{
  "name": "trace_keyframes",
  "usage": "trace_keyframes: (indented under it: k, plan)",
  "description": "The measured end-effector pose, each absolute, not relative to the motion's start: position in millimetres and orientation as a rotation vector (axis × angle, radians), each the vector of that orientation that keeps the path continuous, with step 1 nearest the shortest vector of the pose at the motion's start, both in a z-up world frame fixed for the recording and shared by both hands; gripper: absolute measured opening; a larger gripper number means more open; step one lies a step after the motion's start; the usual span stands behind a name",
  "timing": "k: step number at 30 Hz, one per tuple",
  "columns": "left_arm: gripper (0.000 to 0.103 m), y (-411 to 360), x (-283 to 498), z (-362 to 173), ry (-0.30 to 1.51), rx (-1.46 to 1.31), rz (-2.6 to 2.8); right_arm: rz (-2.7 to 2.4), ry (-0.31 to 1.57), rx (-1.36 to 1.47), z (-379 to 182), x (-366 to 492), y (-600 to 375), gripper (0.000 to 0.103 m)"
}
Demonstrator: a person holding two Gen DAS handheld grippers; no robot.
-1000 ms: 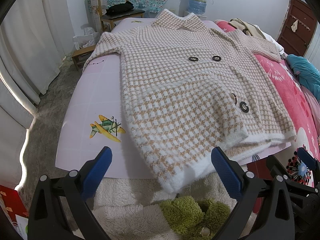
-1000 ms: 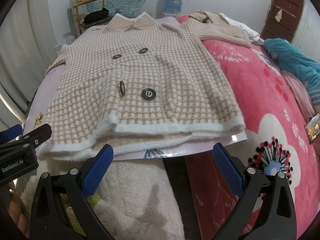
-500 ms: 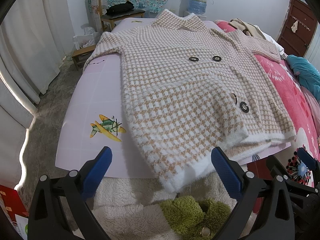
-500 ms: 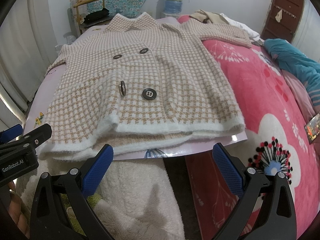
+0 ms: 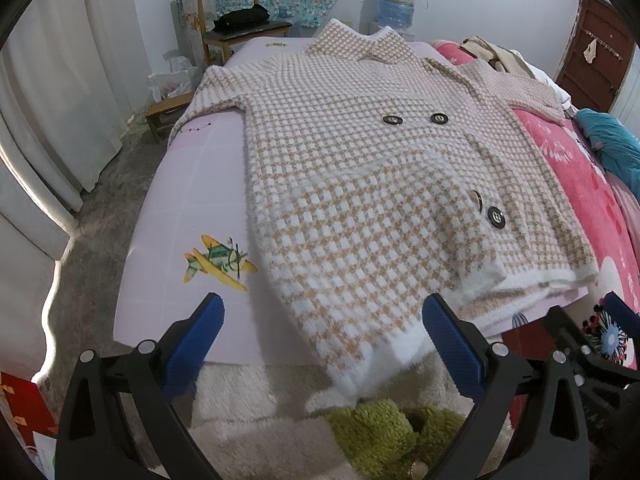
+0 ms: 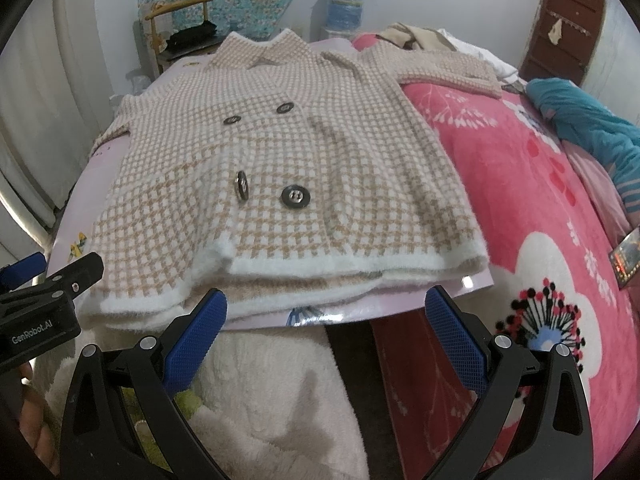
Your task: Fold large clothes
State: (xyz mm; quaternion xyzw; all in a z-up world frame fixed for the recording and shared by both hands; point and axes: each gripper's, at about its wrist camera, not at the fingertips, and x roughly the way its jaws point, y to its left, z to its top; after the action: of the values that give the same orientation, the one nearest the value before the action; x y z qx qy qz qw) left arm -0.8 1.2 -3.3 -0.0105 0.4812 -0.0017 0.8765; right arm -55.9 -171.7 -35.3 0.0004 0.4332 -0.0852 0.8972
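Note:
A beige-and-white checked coat (image 5: 380,184) with dark buttons lies flat, front up, on a pink mat (image 5: 188,208) over the bed, collar at the far end. Its fuzzy white hem (image 6: 320,268) faces me and its near left corner hangs over the mat's edge. My left gripper (image 5: 324,340) is open just short of that hanging corner, touching nothing. My right gripper (image 6: 326,328) is open too, just below the hem (image 6: 320,268) near the mat's front edge. The left gripper's black body (image 6: 40,312) shows at the left of the right wrist view.
A pink floral blanket (image 6: 540,240) covers the bed on the right, with a teal garment (image 6: 592,128) on it. A wooden chair (image 5: 240,28) and a water jug (image 5: 398,2) stand by the far wall. White fleece (image 6: 280,400) and a green plush thing (image 5: 384,436) lie below the grippers.

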Motion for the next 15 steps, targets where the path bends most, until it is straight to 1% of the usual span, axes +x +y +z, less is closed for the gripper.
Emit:
trace_keyframes:
  k: [6, 10, 15]
  plan:
    - [0.098, 12.4, 14.1, 3.8, 0.958, 0.013, 0.013, -0.17, 0.877, 0.016, -29.7, -43.3, -177.5, 0.096]
    - [0.098, 20.9, 27.2, 5.8, 0.945, 0.039, 0.037, -0.176, 0.816, -0.043, -23.1, -32.4, -173.4, 0.096]
    - [0.098, 34.6, 45.1, 8.2, 0.911, 0.039, 0.046, -0.11, 0.79, -0.058, -15.7, -12.3, -170.4, 0.096]
